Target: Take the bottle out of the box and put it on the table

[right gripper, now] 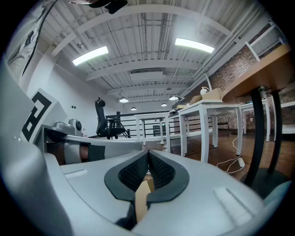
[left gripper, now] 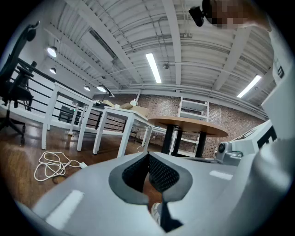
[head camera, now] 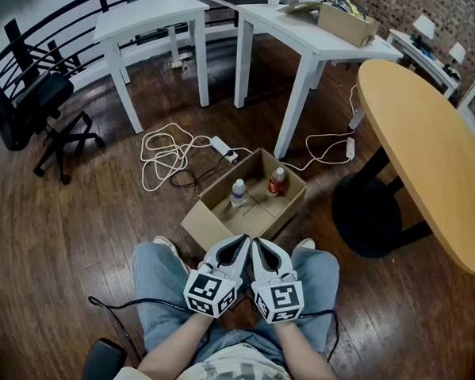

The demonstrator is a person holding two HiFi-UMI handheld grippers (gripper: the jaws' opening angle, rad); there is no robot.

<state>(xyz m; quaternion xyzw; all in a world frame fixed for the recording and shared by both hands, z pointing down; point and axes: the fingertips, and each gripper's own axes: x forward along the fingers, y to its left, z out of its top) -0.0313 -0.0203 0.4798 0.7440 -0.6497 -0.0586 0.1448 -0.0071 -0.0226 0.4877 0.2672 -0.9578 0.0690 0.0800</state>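
Note:
An open cardboard box point(head camera: 211, 225) lies on the wood floor in front of my knees. Two bottles stand inside it: a clear one with a blue label point(head camera: 238, 193) and one with a red label point(head camera: 277, 181). My left gripper point(head camera: 244, 240) and right gripper point(head camera: 255, 243) rest side by side over my lap, just short of the box's near edge, both shut with nothing between the jaws. The left gripper's own jaws point(left gripper: 148, 156) meet at the tips, and so do the right gripper's point(right gripper: 148, 154). The round wooden table point(head camera: 431, 147) stands to the right.
White tables point(head camera: 151, 18) stand at the back, one bearing a cardboard box point(head camera: 346, 22). A white cable and power strip point(head camera: 176, 153) lie on the floor behind the box. A black office chair point(head camera: 23, 109) is at far left. The round table's black base point(head camera: 370, 214) sits right of the box.

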